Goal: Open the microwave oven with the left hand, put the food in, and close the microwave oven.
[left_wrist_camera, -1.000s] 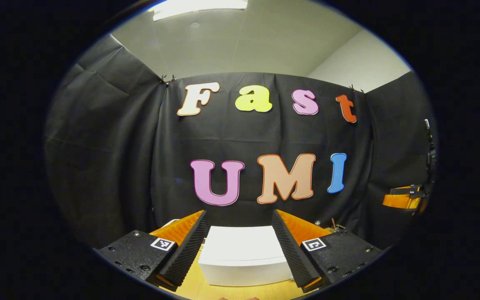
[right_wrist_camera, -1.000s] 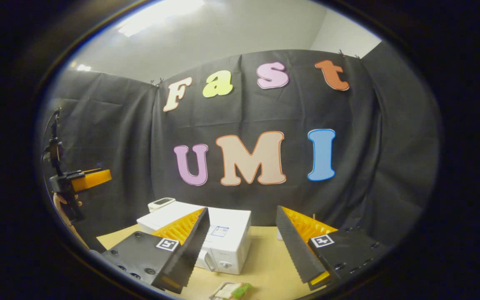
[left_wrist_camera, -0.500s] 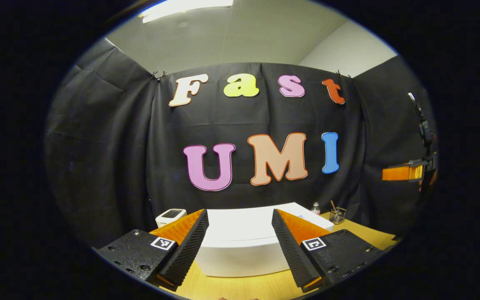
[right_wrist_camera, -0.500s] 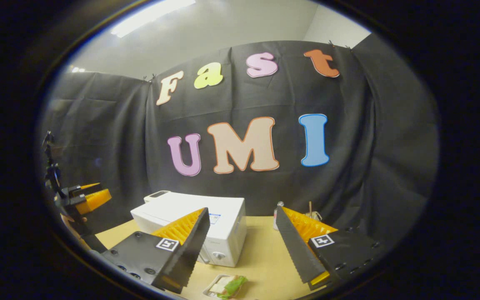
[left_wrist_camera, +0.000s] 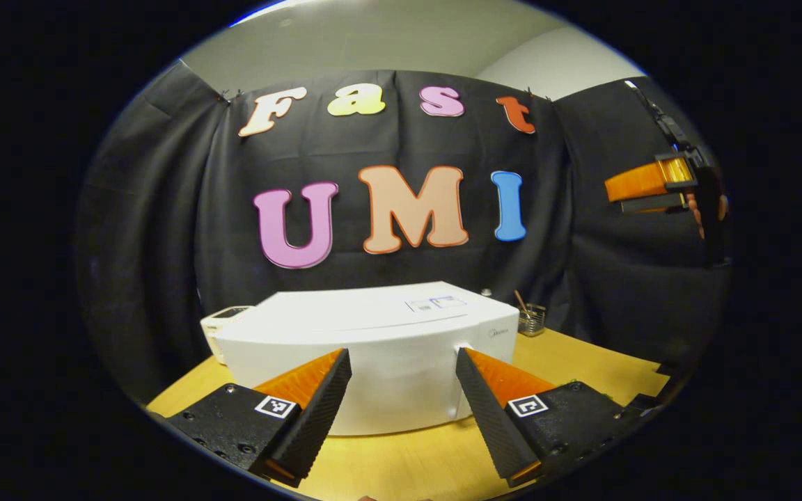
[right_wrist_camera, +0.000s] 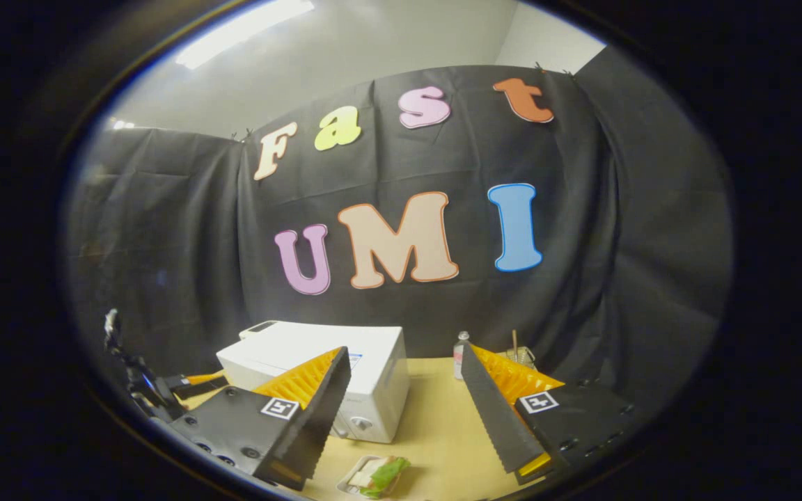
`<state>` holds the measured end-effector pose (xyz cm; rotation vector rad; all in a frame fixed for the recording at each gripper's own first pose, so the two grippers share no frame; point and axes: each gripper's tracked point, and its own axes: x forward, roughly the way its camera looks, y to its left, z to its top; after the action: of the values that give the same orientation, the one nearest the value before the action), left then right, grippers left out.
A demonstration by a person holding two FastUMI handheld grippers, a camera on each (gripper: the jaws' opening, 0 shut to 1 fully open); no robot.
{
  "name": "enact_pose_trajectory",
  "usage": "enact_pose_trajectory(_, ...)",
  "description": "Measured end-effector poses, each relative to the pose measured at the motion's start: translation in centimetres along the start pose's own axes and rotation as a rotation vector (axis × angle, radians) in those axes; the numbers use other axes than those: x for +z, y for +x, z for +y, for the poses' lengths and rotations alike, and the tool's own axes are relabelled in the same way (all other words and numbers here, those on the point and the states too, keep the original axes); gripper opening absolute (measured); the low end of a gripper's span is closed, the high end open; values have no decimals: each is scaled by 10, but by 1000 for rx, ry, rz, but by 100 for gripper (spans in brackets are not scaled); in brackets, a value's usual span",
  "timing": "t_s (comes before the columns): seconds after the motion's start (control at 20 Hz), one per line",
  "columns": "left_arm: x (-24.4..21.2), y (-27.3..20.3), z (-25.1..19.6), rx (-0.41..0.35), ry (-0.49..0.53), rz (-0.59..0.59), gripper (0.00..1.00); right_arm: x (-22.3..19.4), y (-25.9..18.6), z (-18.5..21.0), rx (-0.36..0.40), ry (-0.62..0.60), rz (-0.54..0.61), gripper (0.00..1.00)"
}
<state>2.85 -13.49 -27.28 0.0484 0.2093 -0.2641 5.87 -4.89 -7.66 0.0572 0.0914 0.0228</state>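
- Since a second before, the left gripper [left_wrist_camera: 397,410] had dropped lower, so the microwave [left_wrist_camera: 373,355] loomed larger in the left gripper view, and in the right gripper view that gripper [right_wrist_camera: 164,390] had sunk from mid-height to near the table
- The left gripper's fingers stood spread apart with nothing between them, aimed at the front of the microwave but not touching it
- The right gripper [right_wrist_camera: 404,410] was likewise released, its fingers wide and holding nothing, raised above the table [right_wrist_camera: 436,438]
- In the left gripper view the right gripper [left_wrist_camera: 648,188] hung high at the right edge, with a hand [left_wrist_camera: 707,209] behind it
- The microwave sat on the wooden table against the black cloth wall, door shut, its knob [right_wrist_camera: 361,422] at the lower front corner
- The food [right_wrist_camera: 376,475], a sandwich with green leaf in a small tray, lay on the table in front of the microwave, below the right gripper's fingers
- A small white device [left_wrist_camera: 223,320] stood just beside the microwave's far side
- A small bottle [right_wrist_camera: 459,350] and a glass holder with sticks [left_wrist_camera: 530,319] stood near the wall
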Motion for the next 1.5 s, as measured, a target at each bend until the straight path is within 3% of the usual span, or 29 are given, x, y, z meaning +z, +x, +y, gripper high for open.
enact_pose_trajectory(0.35, -64, 35, -50, -95, 0, 74, 92, -12, -9, -11, -4, -2, 16, 89)
enact_pose_trajectory(0.45, -84, 43, -57, -94, -3, 115, 93, -14, -13, -19, -23, -16, 12, 89)
enact_pose_trajectory(0.5, -92, 49, -60, -92, -8, 133, 92, -14, -15, -22, -30, -20, 10, 98)
enact_pose_trajectory(0.55, -97, 54, -63, -94, -15, 141, 89, -15, -17, -25, -35, -20, 7, 89)
enact_pose_trajectory(0.85, -124, 83, -70, -51, -69, 197, 82, -27, -25, -42, -53, -4, 19, 89)
enact_pose_trajectory(0.95, -124, 90, -71, -41, -73, 188, 78, -30, -28, -47, -57, -5, 18, 89)
enact_pose_trajectory(1.05, -123, 96, -67, -13, -62, 179, 56, -32, -29, -46, -43, 16, 9, 90)
enact_pose_trajectory(1.1, -126, 99, -65, 1, -50, 188, 40, -32, -30, -43, -29, 34, 2, 89)
enact_pose_trajectory(1.15, -127, 102, -66, -4, -48, 189, 35, -32, -30, -41, -14, 48, -1, 90)
enact_pose_trajectory(1.3, -129, 105, -63, 24, -61, 197, 36, -35, -30, -38, 11, 59, -6, 89)
enact_pose_trajectory(1.35, -129, 104, -63, 25, -63, 200, 29, -36, -30, -38, 13, 55, -10, 89)
enact_pose_trajectory(1.5, -129, 105, -63, 17, -81, 192, 28, -45, -28, -37, 14, 47, -8, 89)
